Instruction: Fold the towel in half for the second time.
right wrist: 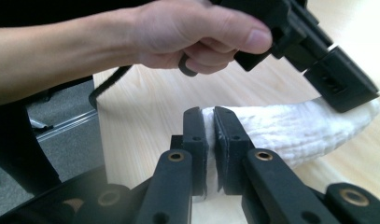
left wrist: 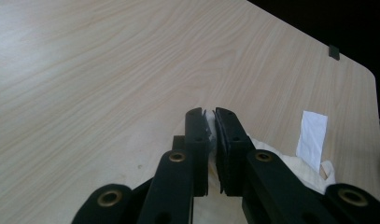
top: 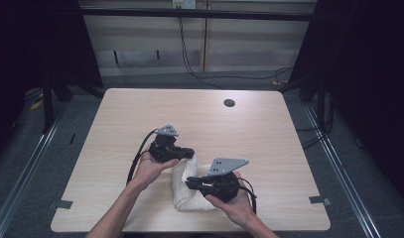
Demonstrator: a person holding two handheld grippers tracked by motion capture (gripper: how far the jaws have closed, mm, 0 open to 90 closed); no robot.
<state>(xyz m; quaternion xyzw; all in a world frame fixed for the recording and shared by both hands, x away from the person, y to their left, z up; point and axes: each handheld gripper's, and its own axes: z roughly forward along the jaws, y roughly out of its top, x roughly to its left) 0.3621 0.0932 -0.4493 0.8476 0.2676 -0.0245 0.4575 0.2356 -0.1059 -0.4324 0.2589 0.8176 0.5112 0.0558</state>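
So we've got a white towel (top: 187, 191) bunched up on the near half of the wooden surface (top: 249, 134), and both claws are on it. Our left claw (top: 189, 152) comes in from the left and bites the far end of the cloth; in the left gripper view its jaws stand nearly together with a thin fold of white fabric (left wrist: 211, 133) pinched between the pads, and the rest of the cloth spills out low on the right behind the linkage. Our right claw (top: 189, 182) points left across the near part of the towel, and in the right gripper view (right wrist: 210, 140) its jaws are clamped tight on the end of the rolled-up fabric (right wrist: 290, 133), which runs away to the right like a fat ribbed sausage. At the far end of that roll sits the left claw (right wrist: 346, 91), gripped by the left hand (right wrist: 192, 32) coming in across the top of the picture. From above, the towel hangs between the two claws, with a lump of it resting on the surface just under and in front of the right hand (top: 234, 203). Also a small white label (left wrist: 312, 139) pokes up from the cloth in the left gripper view. A round cable hole (top: 229, 103) sits well away at the far side.
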